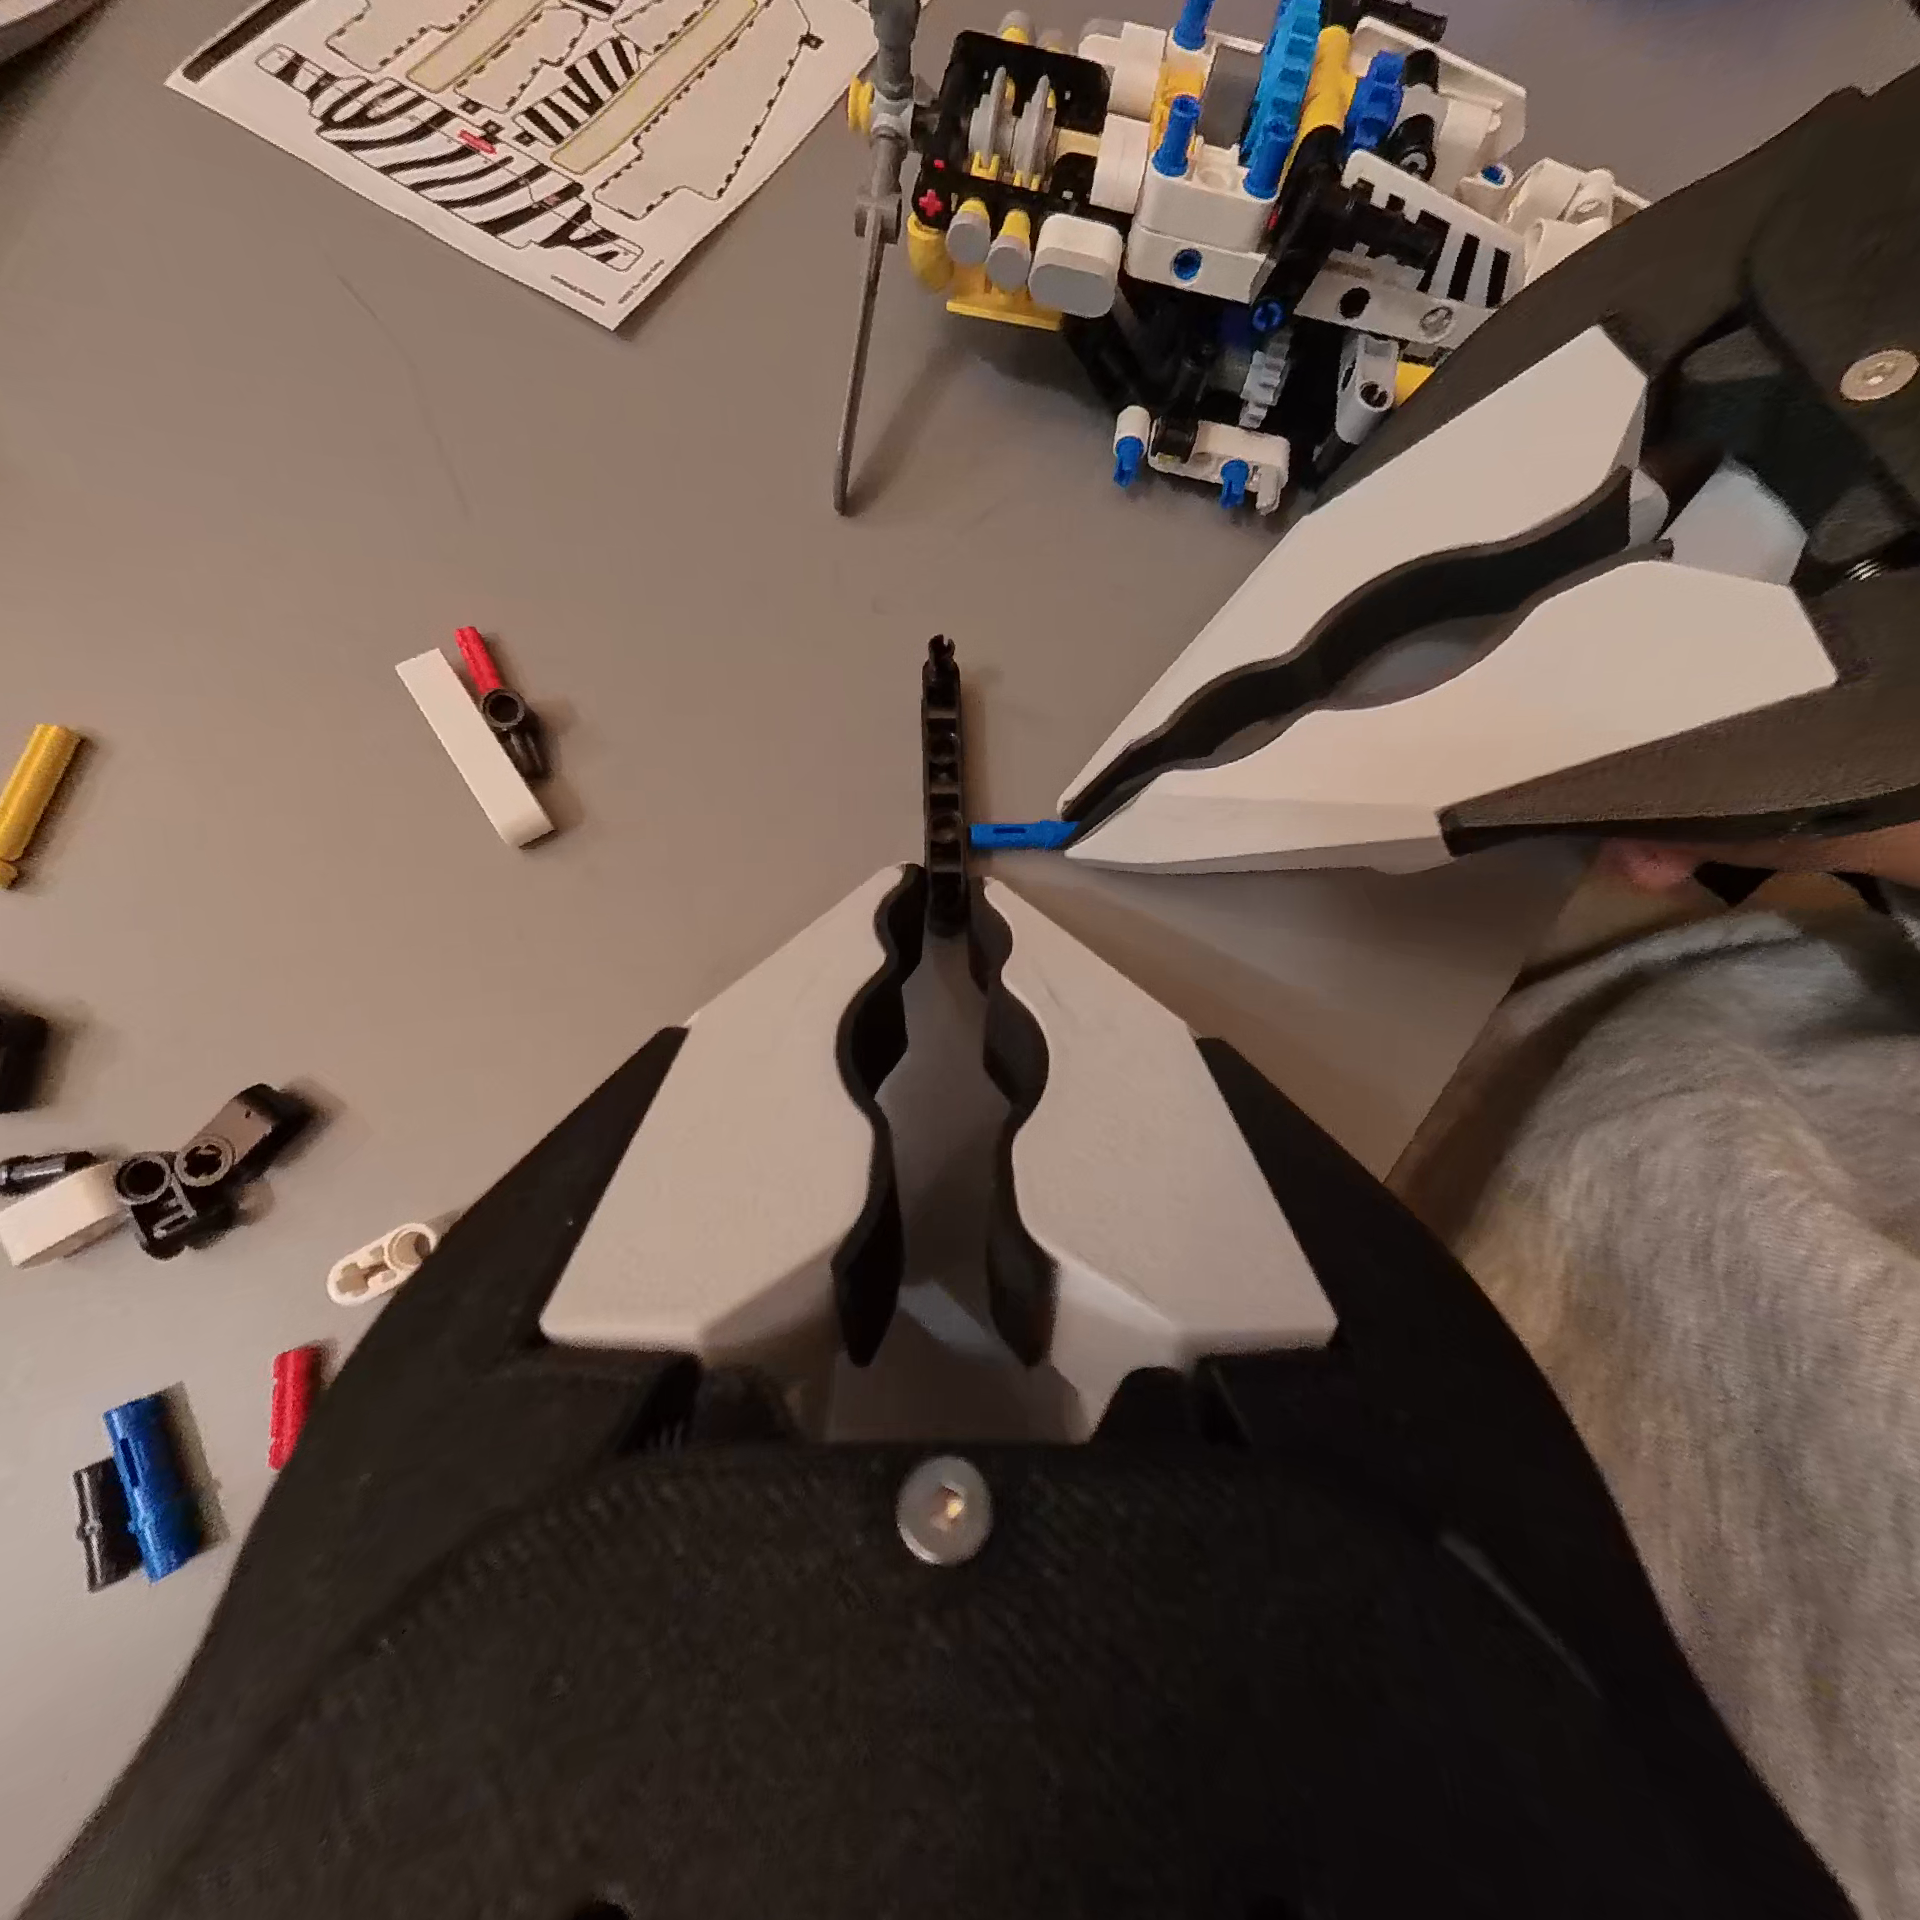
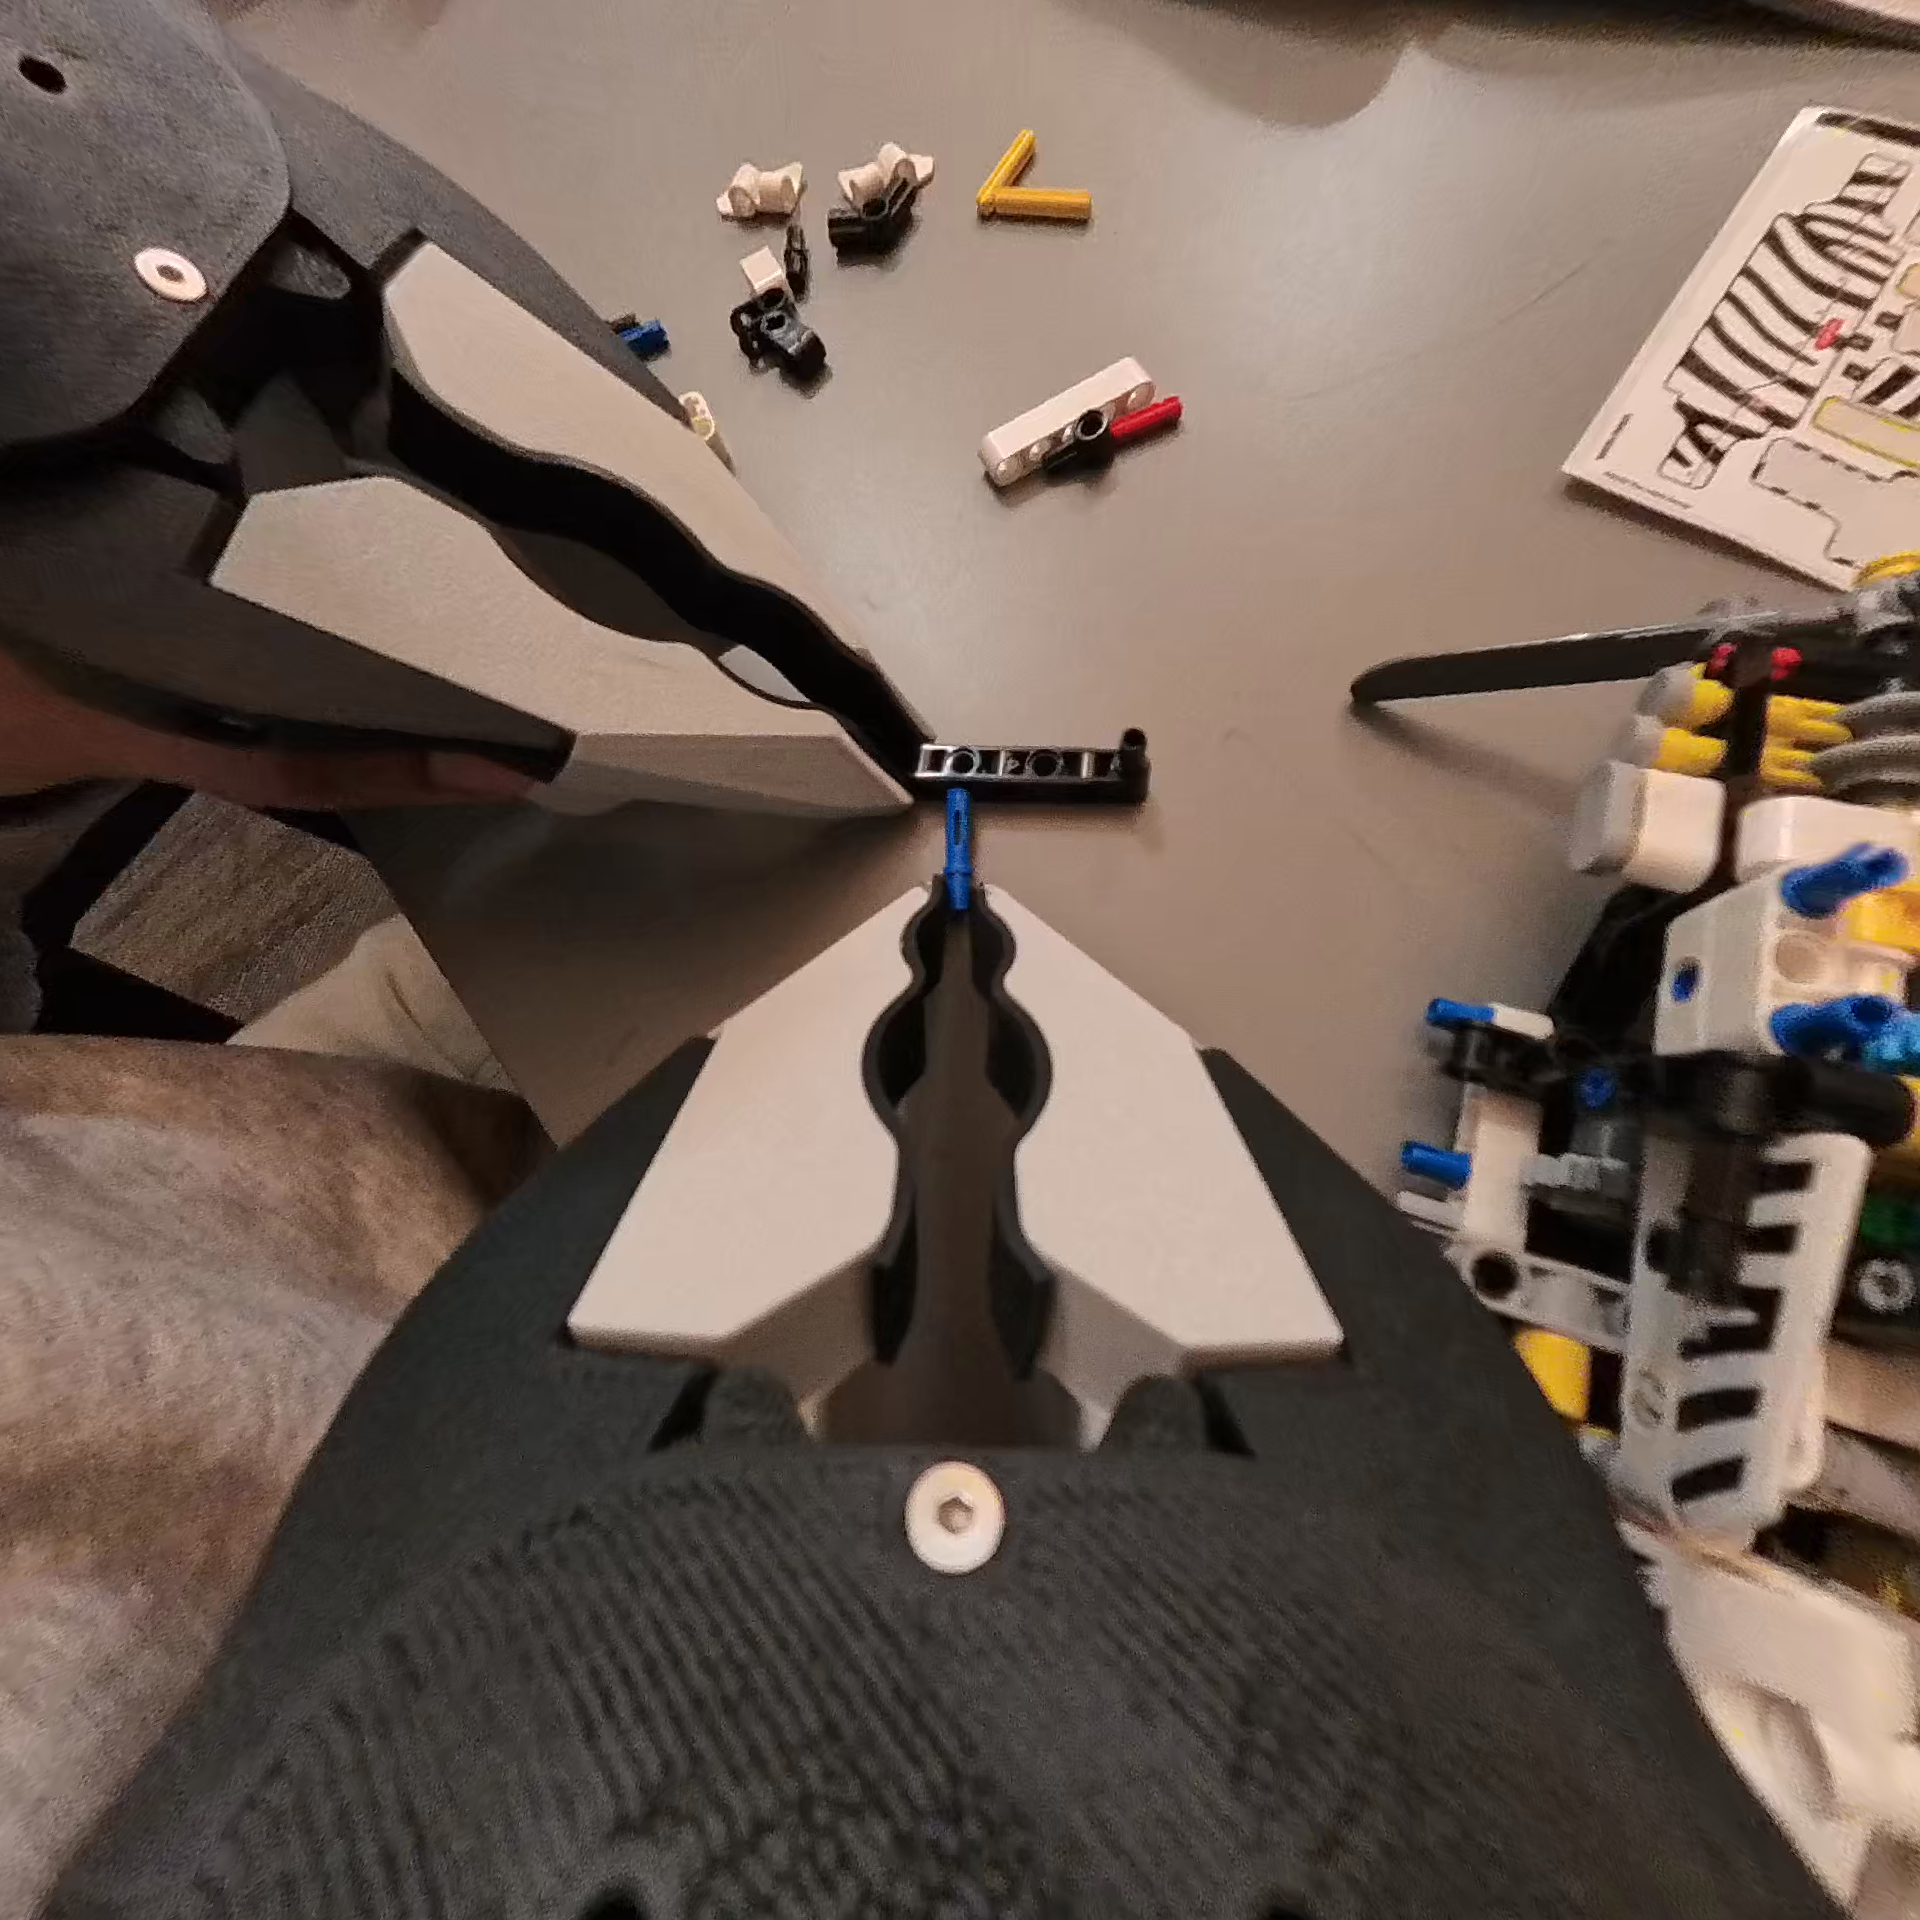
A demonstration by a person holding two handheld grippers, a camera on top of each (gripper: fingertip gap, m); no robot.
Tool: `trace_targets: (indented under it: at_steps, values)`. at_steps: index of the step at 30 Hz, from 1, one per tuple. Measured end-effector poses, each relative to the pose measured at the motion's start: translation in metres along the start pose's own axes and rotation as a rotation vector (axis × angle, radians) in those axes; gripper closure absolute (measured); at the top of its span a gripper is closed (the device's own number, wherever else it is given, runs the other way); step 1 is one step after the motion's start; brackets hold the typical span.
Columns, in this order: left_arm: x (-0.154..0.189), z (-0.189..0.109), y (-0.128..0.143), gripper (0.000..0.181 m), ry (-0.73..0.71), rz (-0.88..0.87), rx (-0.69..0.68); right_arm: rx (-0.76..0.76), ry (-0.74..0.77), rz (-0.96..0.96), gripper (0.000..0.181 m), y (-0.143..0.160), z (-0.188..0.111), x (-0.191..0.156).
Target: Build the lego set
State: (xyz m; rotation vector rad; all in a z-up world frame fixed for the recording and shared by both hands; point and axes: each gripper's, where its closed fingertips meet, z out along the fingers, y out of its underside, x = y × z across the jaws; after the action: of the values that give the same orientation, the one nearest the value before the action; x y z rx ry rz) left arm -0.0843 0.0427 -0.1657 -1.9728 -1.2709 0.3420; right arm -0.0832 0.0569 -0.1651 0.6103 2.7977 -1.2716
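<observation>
In the left wrist view, the left gripper (image 1: 943,894) is pinching a black beam (image 1: 943,774) above the grey tabletop (image 1: 623,520), with the half-built model (image 1: 1226,239) sitting far right. In the right wrist view, the right gripper (image 2: 961,899) is gripping a blue pin (image 2: 957,847), its tip nearing a beam hole; next probably calls for a straight, aligned push

Grey table (image 1: 312,499): sticker sheet (image 1: 540,135) and part-built model (image 1: 1195,239) toward far edge; white beam (image 1: 473,743), 2 yellow axles (image 2: 1034,187), loose connectors (image 1: 177,1174) scattered mid-surface.
</observation>
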Motion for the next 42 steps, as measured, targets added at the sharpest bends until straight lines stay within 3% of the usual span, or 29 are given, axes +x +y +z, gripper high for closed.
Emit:
trace_targets:
  at_steps: [21, 42]
  values:
    - [0.000, 0.000, 0.000, 0.174, 0.026, -0.032, 0.003, -0.106, 0.057, -0.046, 0.179, 0.002, -0.002, 0.006]
    - [0.001, 0.001, 0.001, 0.174, 0.029, -0.013, -0.002, -0.094, 0.061, -0.031, 0.179, -0.001, -0.004, 0.013]
